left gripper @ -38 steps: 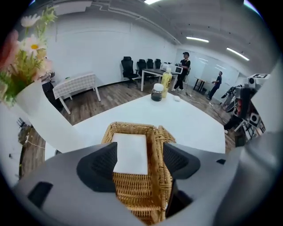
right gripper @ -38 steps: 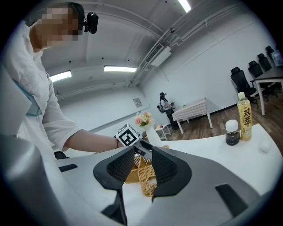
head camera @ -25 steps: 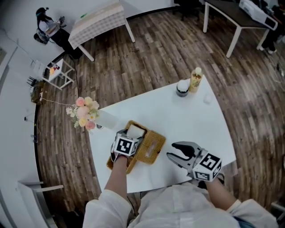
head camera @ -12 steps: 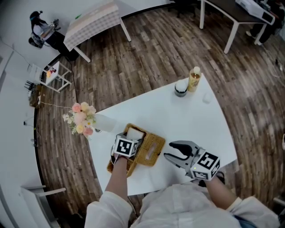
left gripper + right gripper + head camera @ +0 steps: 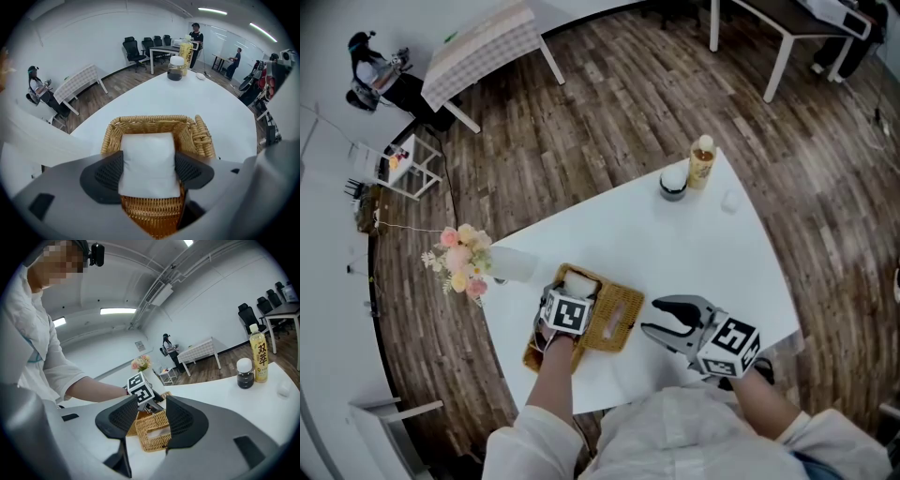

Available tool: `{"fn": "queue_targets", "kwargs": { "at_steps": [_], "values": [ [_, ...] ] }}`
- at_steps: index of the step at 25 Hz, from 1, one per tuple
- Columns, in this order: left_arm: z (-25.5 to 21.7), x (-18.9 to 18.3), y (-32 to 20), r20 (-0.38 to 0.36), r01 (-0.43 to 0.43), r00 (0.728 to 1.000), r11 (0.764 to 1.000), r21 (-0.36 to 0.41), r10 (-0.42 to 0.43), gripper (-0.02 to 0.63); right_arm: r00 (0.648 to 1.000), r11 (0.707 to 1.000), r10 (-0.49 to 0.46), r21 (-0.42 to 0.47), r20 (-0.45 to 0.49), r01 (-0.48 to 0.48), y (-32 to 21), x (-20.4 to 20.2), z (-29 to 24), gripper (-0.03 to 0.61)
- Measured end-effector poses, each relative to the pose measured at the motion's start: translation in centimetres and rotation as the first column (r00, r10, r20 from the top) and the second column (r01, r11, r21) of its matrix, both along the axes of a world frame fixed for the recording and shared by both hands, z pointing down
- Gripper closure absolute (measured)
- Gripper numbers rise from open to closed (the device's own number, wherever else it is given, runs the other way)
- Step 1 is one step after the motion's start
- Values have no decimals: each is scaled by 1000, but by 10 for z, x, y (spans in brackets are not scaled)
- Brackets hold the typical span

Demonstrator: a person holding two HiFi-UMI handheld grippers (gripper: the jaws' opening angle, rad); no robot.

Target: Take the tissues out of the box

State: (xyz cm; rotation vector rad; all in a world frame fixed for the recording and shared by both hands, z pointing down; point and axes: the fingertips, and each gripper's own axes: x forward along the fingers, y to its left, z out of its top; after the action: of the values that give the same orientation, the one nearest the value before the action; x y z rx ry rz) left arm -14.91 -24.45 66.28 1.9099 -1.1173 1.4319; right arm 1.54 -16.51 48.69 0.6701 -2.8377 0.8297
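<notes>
Tissues clamped in left gripper jaws inside wicker box, lower centre; right gripper jaws just been opening, wide apart, empty.

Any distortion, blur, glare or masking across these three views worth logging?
Head view: wide-angle bending curves the floor planks; evenly lit. Left gripper view: heavy fisheye, black corners, tissue pack crisp, no glare. Right gripper view: fisheye again, ceiling light bright, a mosaic patch at top left, wicker lid in focus.
</notes>
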Motion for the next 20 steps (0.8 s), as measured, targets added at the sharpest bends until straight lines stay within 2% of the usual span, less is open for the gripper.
{"fn": "queue_targets", "kwargs": {
  "at_steps": [4,11,14,20],
  "values": [
    [1,1,-1,-3,-3,1000,1000,23,3,268,1000,1000,8,-11,1,-8,-3,2,1,387],
    [10,1,2,12,-6,1000,1000,-28,6,279,1000,999,27,-22,3,-27,-8,4,4,387],
    [7,3,-1,21,-14,1000,1000,-16,14,288,999,999,36,-26,0,-36,-8,5,5,387],
    [0,-1,1,-25,20,999,999,37,-19,352,998,997,65,-30,-5,-65,-7,12,6,387]
  ]
}}
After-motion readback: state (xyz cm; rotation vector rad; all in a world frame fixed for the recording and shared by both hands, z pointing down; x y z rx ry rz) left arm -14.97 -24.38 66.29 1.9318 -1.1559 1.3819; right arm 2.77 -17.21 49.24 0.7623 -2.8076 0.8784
